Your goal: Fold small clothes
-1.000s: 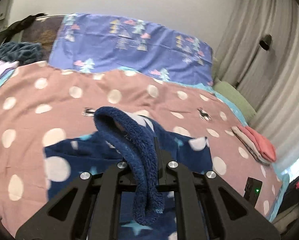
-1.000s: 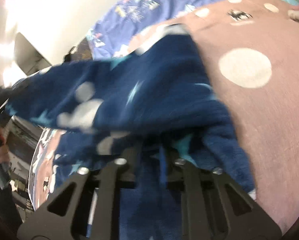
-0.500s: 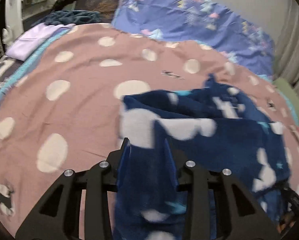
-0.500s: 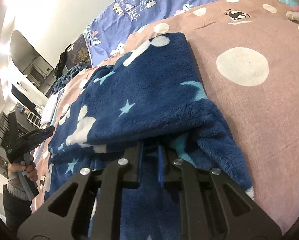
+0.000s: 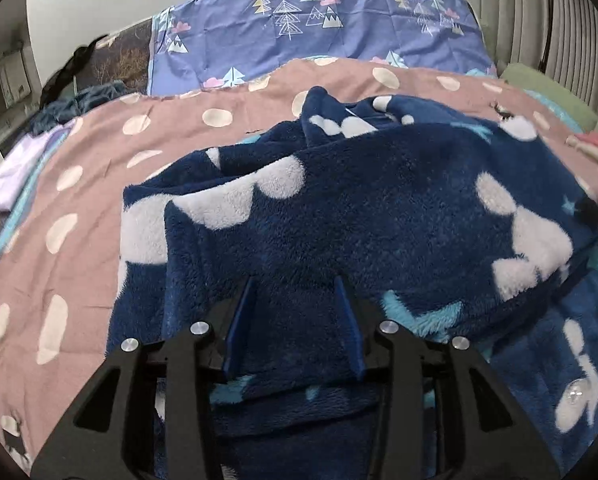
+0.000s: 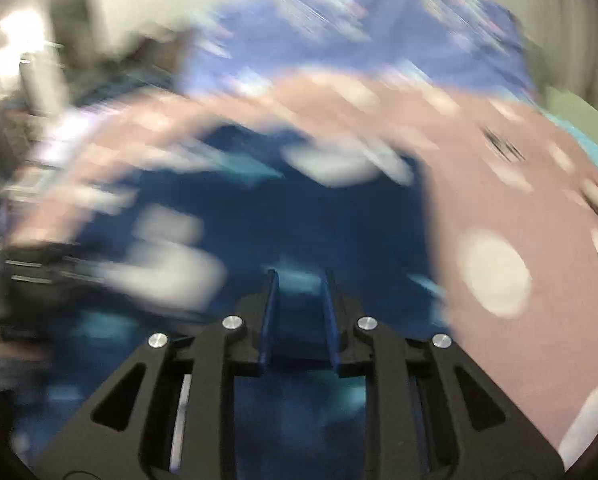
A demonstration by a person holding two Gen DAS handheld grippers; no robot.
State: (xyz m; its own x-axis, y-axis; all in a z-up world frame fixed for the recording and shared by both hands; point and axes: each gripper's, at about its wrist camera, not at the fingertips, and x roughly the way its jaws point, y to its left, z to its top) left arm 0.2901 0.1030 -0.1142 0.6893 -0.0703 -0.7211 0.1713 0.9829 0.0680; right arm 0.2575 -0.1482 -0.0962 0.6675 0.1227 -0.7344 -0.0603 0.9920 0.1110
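A dark blue fleece garment (image 5: 379, 208) with white blobs and pale stars lies folded over itself on the pink spotted bed cover (image 5: 99, 148). My left gripper (image 5: 295, 292) is open just above its near edge, with fleece showing between the fingers. The right wrist view is heavily blurred. There the same garment (image 6: 339, 224) fills the middle, and my right gripper (image 6: 299, 280) is open over it, holding nothing.
A blue pillow with tree prints (image 5: 319, 28) lies at the head of the bed. Folded pink clothes (image 5: 595, 148) sit at the right edge, a lilac cloth (image 5: 19, 168) at the left. Curtains (image 5: 547, 16) hang on the right.
Both grippers have let go of the garment and opened. The lifted fleece has dropped onto the bed, folded over. The right gripper is moving fast, so its view is blurred.
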